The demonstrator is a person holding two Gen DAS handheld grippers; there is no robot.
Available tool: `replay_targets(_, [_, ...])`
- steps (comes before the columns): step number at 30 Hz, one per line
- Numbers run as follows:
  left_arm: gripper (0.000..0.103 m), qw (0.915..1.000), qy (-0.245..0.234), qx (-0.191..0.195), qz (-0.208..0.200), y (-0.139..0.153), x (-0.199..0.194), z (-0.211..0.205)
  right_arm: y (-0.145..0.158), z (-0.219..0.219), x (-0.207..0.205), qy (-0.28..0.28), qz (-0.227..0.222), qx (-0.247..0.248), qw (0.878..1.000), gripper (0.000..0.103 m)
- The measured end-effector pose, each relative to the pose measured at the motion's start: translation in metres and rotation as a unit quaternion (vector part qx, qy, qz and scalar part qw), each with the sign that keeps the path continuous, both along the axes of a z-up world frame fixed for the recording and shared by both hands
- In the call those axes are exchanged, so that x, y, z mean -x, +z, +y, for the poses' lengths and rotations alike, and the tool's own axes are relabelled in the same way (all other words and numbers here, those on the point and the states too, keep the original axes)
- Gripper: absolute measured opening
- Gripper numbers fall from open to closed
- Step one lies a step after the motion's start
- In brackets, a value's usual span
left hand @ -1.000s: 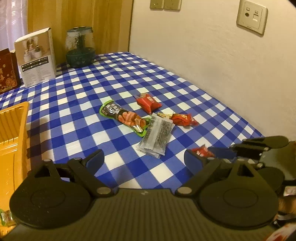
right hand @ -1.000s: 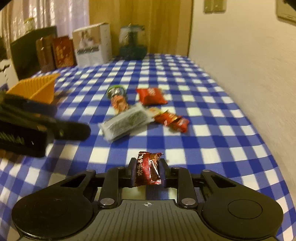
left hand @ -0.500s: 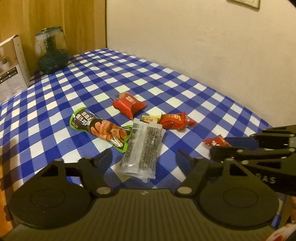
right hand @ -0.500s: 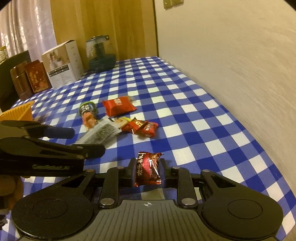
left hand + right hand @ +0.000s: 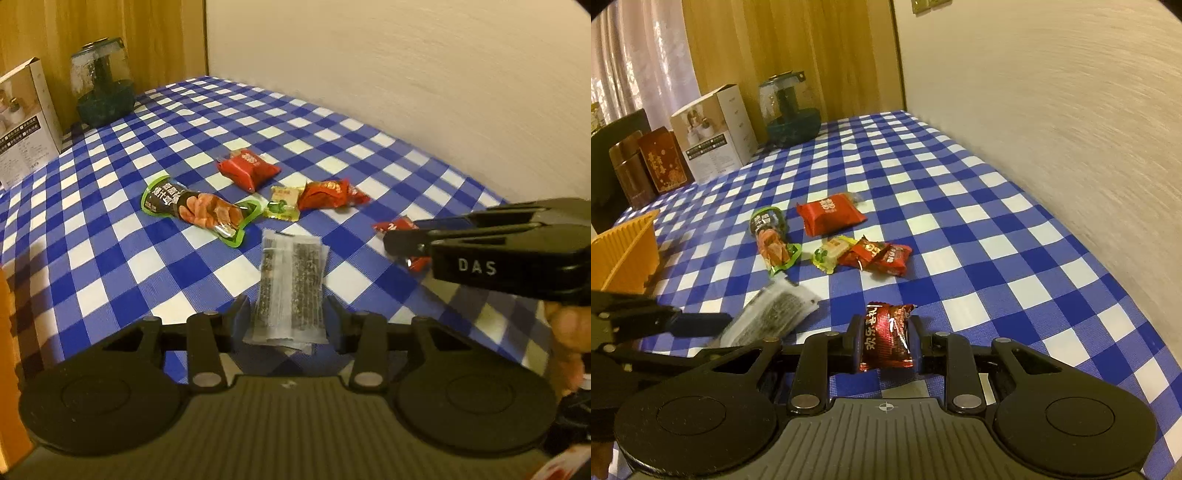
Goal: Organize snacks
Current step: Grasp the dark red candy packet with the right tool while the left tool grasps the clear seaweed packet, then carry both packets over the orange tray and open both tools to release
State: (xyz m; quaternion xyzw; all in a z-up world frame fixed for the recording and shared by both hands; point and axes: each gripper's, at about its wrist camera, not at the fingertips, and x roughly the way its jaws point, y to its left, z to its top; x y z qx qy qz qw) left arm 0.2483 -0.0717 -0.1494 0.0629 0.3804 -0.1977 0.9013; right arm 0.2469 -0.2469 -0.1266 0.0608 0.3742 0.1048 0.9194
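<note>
Through the left wrist camera, the left gripper (image 5: 287, 317) is seen with its jaws set on either side of a clear seaweed packet (image 5: 290, 291), which lies on the checked tabletop (image 5: 110, 236); whether the pads actually press it cannot be told. Ahead and to the left a green sausage pouch (image 5: 197, 208) is laid, with a red packet (image 5: 247, 170) farther ahead. Off to the right, the right gripper (image 5: 406, 245) is seen side-on.

Through the right wrist camera, the right gripper (image 5: 884, 338) is closed on a dark red candy (image 5: 885, 338), held upright between the pads. Ahead, a yellow sweet (image 5: 833, 253) and red sweets (image 5: 877, 254) are grouped together. An orange tray (image 5: 626, 247) is placed far to the left.
</note>
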Motion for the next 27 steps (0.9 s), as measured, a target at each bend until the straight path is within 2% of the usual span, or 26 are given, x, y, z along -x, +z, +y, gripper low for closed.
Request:
replay_targets(2, [0.047, 1.0, -0.003, -0.001, -0.007, 0.0, -0.003, -0.001, 0.001, -0.001, 0.0, -0.004, 0.0, -0.002, 1.0, 0.026])
replay_targets(8, [0.046, 0.9998, -0.018, -0.003, -0.009, -0.006, -0.019, -0.009, 0.002, -0.004, 0.0, -0.012, 0.002, -0.008, 1.0, 0.026])
replay_targets(11, [0.037, 0.9999, -0.013, -0.006, -0.004, -0.008, -0.02, -0.009, 0.003, -0.002, 0.001, -0.01, 0.0, -0.009, 1.0, 0.026])
replay_targets(13, [0.035, 0.9999, -0.009, -0.006, -0.003, -0.008, -0.018, -0.009, 0.004, -0.001, 0.001, -0.01, 0.0, -0.012, 1.0, 0.026])
replay_targets(19, [0.035, 0.9997, 0.021, 0.009, 0.002, 0.001, -0.006, -0.003, 0.008, 0.003, 0.004, -0.006, -0.004, -0.015, 1.0, 0.026])
replay_targets(27, [0.035, 0.9973, 0.064, 0.035, -0.006, 0.031, 0.032, 0.016, 0.03, 0.016, 0.028, 0.008, -0.022, -0.019, 1.0, 0.026])
